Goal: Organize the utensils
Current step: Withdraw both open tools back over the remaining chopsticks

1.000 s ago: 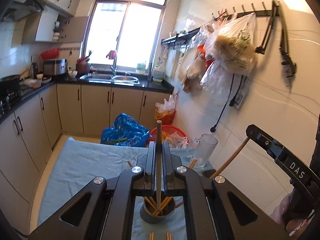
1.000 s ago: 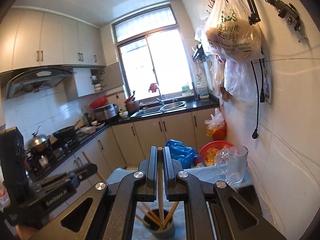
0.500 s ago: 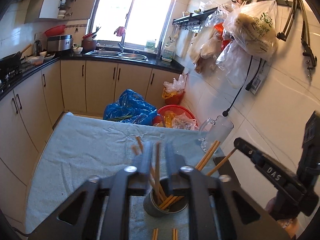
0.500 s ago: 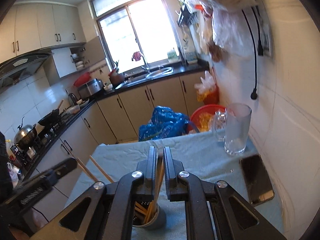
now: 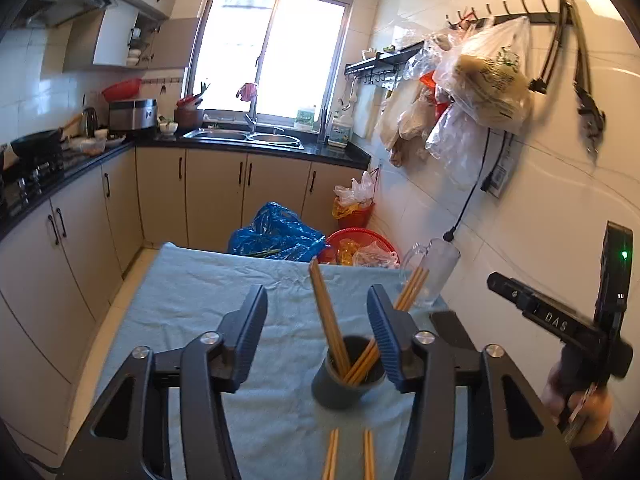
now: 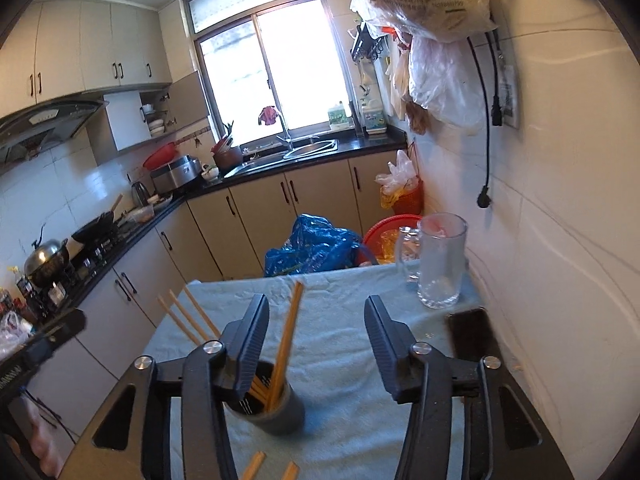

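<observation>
Left gripper [image 5: 318, 320]: jaws have just been opening, now apart, gripping nothing.
Right gripper [image 6: 316, 328]: jaws have just been opening, apart, empty.
Chopsticks [image 5: 328, 316]: standing tilted in the grey cup [image 5: 340, 388], between the left jaws, untouched.
Loose chopsticks [image 5: 368, 456]: on the blue cloth [image 5: 192, 300], nearer than the cup; probably two pairs.
Glass mug [image 6: 442, 264]: beyond the right jaw.

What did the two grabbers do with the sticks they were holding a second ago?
Both let go. The left gripper and right gripper each pinched one chopstick over the cup; their jaws have just been opening, and the chopsticks now stand in the cup. The glass mug, the cloth and two chopsticks lying near the cup stayed put.
</observation>
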A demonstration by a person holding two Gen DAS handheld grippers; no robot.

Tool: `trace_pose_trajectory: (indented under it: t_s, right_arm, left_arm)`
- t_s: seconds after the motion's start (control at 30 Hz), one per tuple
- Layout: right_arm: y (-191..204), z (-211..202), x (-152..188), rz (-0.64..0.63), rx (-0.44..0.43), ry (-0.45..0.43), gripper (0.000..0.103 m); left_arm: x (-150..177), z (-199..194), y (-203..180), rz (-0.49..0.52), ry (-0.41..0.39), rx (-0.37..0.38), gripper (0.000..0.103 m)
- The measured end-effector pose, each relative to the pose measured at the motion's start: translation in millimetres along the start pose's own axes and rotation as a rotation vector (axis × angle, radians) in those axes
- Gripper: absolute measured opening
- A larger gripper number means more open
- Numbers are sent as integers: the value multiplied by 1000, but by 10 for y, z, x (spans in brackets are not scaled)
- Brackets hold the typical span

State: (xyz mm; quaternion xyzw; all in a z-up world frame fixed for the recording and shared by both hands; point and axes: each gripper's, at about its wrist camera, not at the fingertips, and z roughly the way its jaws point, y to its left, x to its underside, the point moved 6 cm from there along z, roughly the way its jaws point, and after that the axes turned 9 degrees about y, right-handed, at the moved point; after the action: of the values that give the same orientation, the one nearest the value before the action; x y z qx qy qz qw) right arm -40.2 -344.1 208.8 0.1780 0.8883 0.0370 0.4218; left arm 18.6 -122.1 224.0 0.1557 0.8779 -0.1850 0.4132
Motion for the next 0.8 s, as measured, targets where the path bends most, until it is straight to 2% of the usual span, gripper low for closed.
trace_pose_trajectory:
  t_s: [0.1, 0.27, 0.37, 0.4, 0.47, 0.5, 0.6, 0.73, 0.8]
  right_arm:
    - [-68, -133, 142, -34, 26, 23, 58]
    - [-259, -372, 477, -141, 118, 90, 62]
    - [-390, -494, 750, -290, 253, 142, 67]
    - [-441, -525, 866, -352, 322, 159, 69]
    - [-531, -549, 1064, -422, 402, 188, 71]
    - [-564, -542, 1159, -436, 414, 208, 71]
    - [-647, -460, 1576, -413, 360, 298, 71]
    - [-629, -289, 2069, -281, 195, 372, 71]
    - [-565, -164, 2304, -185, 76, 409, 71]
  left_arm:
    - [177, -184, 36, 15, 3, -8, 54]
    - [549, -383, 93, 67, 20, -54, 58]
    - [789, -427, 134, 87, 41, -69, 60]
    - [883, -419, 153, 89, 54, -69, 60]
    - [1017, -360, 181, 81, 80, -70, 60]
    - [1102, -316, 200, 73, 101, -70, 60]
    - [1325, -187, 222, 66, 153, -73, 60]
    - [1576, -2, 157, 110, 212, -75, 60]
    - [1734, 135, 100, 153, 257, -73, 60]
